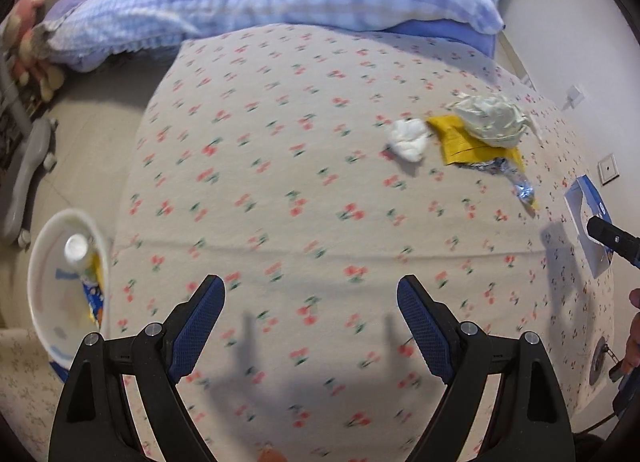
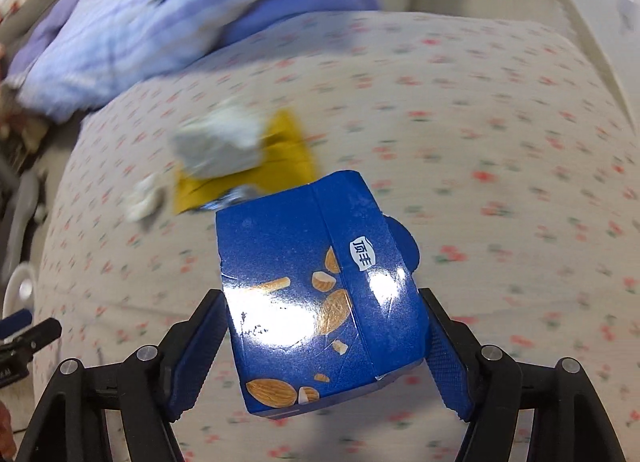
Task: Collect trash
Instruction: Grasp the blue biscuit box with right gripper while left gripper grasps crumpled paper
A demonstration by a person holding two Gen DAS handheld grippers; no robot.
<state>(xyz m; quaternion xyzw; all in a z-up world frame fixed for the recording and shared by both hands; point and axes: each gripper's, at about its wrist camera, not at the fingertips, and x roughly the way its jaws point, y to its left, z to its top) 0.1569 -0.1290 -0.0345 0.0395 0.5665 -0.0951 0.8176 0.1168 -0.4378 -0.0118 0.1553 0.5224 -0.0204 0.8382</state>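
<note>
Right claw (image 2: 326, 346) grips the blue box (image 2: 320, 302) at lower centre; left claw (image 1: 311, 326) gapes empty over the bed (image 1: 280, 181). Glossy card could slip before reaching the bin (image 1: 44, 274).

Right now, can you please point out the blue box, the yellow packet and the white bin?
blue box (image 2: 316, 302): right wrist view, on its glossy top face.
yellow packet (image 1: 460, 141): left wrist view, on its flat bare part.
white bin (image 1: 40, 282): left wrist view, on its inner wall.
</note>
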